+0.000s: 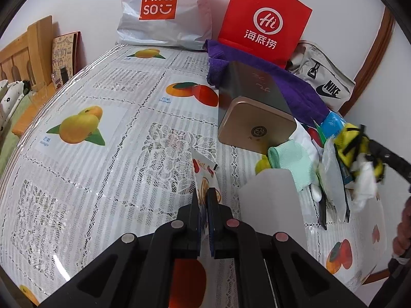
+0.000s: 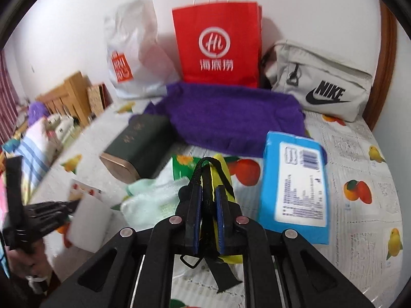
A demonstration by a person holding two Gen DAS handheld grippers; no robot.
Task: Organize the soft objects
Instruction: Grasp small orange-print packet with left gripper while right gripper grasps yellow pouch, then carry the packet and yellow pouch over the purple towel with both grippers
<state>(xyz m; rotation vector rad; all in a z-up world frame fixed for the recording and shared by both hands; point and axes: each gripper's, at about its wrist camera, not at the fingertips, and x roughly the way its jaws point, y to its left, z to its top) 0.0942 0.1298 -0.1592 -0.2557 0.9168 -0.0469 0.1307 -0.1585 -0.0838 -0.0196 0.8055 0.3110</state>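
My left gripper (image 1: 203, 193) is shut on a small white sachet (image 1: 205, 174) printed with orange slices, held over the fruit-print tablecloth (image 1: 102, 179). My right gripper (image 2: 208, 188) is shut on a yellow pouch with black straps (image 2: 224, 172), lifted above a mint-green cloth (image 2: 154, 195). In the left wrist view that pouch (image 1: 352, 141) hangs at the far right, over a heap of small items. A purple towel (image 2: 231, 118) lies behind, and a blue wipes pack (image 2: 292, 187) lies to the right. The left gripper (image 2: 72, 205) shows at the left edge of the right wrist view.
A dark green tin with a gold base (image 1: 254, 107) lies on its side. A white box (image 1: 267, 195) stands beside my left gripper. At the back wall stand a red paper bag (image 2: 218, 43), a white Miniso bag (image 1: 164, 7) and a grey Nike bag (image 2: 321, 82). A wooden bed frame (image 1: 23, 54) is at the left.
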